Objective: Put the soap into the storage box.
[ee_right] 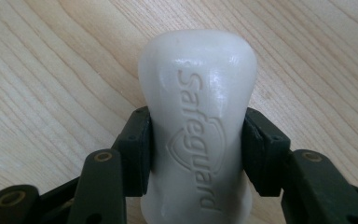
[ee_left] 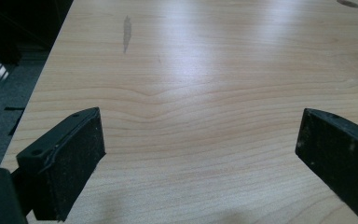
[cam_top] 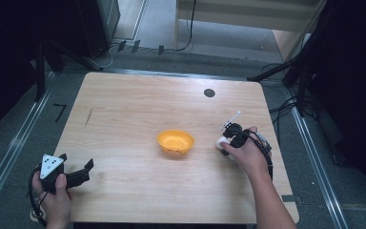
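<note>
While the right gripper [ee_right: 198, 154] squeezes a white bar of soap [ee_right: 198, 121], its two black jaws press on both sides of the bar. The soap lies on the wooden table [cam_top: 138, 105], near the right edge, and has the word Safeguard pressed into it. From above, the right hand [cam_top: 245, 152] covers most of the bar. An orange bowl [cam_top: 175, 142] sits in the middle of the table, a little way left of the soap. The left gripper [ee_left: 200, 154] is at the near left corner. Its jaws are wide open with nothing between them, just bare wood.
</note>
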The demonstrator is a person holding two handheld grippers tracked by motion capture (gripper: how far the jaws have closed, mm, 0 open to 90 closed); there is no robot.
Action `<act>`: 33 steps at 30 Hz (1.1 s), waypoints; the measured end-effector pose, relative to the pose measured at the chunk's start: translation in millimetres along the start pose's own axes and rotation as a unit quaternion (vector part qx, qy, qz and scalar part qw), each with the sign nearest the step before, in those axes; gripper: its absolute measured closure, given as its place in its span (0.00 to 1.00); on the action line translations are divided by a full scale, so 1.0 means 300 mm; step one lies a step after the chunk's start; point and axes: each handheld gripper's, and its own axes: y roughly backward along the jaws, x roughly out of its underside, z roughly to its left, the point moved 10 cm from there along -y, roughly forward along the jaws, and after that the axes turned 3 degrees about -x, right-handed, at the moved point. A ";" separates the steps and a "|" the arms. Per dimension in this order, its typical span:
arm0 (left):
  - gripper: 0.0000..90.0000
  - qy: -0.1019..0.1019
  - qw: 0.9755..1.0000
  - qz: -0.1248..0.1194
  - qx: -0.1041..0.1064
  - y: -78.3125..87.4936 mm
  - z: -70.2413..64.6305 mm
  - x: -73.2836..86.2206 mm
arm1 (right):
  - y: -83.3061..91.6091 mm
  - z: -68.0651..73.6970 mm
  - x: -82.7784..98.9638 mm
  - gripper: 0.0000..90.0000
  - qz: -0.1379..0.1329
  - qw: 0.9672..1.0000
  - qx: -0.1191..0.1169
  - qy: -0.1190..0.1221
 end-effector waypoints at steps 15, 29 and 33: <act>0.02 0.000 1.000 0.001 0.000 -0.001 0.000 0.000 | 0.025 0.023 -0.017 0.57 0.022 0.999 -0.011 0.042; 0.02 0.000 1.000 0.001 0.001 -0.002 0.000 0.000 | 0.088 0.053 -0.053 0.57 0.017 0.995 -0.015 0.094; 0.02 -0.001 1.000 0.001 0.000 -0.002 0.000 0.000 | 0.105 0.062 -0.062 0.57 0.019 0.994 -0.015 0.108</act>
